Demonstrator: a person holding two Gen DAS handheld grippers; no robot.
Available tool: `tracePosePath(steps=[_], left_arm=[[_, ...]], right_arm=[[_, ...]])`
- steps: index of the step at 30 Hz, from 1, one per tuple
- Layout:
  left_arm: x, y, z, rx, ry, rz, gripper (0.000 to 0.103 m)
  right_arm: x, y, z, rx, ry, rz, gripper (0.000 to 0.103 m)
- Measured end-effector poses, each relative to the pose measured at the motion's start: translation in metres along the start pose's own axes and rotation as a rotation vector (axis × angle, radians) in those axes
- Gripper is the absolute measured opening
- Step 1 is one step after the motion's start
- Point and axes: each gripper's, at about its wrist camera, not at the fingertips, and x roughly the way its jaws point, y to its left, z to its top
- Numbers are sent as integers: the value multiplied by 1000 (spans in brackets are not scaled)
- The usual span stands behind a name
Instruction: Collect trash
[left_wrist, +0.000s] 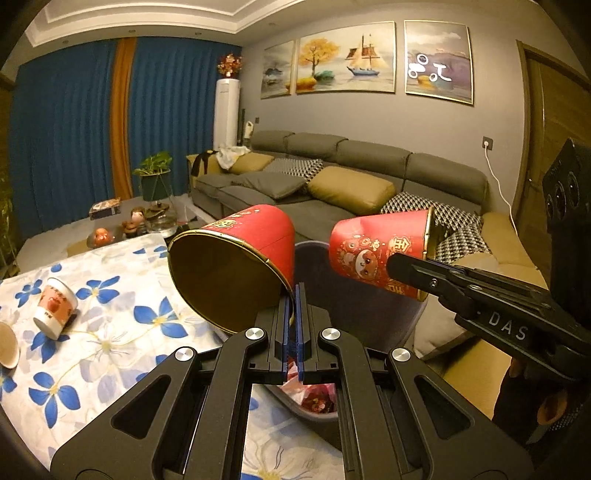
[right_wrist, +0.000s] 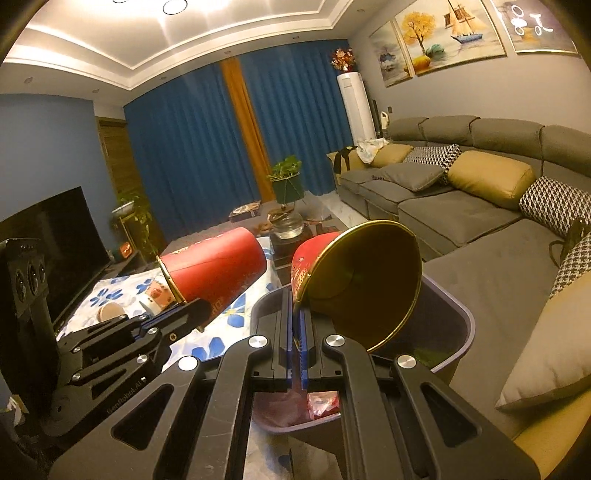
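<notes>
Both tools clamp red paper cups over a bin.
Left tool (left_wrist: 295, 295) pinches the rim of one red paper cup (left_wrist: 236, 258) at frame centre; right tool (right_wrist: 297, 306) pinches the other red cup (right_wrist: 354, 280), both tipped sideways above the grey trash bin (right_wrist: 458, 325) beside the floral-clothed table (left_wrist: 110, 332), where a white paper cup (left_wrist: 55, 308) lies at left.

bin (left_wrist: 373, 314) interior: mostly hidden behind gripper and cups
bin contents (right_wrist: 323, 402): red scraps, blurred
tan cup (left_wrist: 5, 349): cut off at left edge
</notes>
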Motion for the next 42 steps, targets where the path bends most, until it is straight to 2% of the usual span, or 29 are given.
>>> tracePosePath(steps=[17, 42], left_arm=[[34, 1, 1, -8, 45, -53, 3], [46, 8, -9, -44, 62, -74, 3]], right_arm=[[26, -14, 2, 33, 41, -47, 4], [47, -22, 7, 66, 78, -63, 4]])
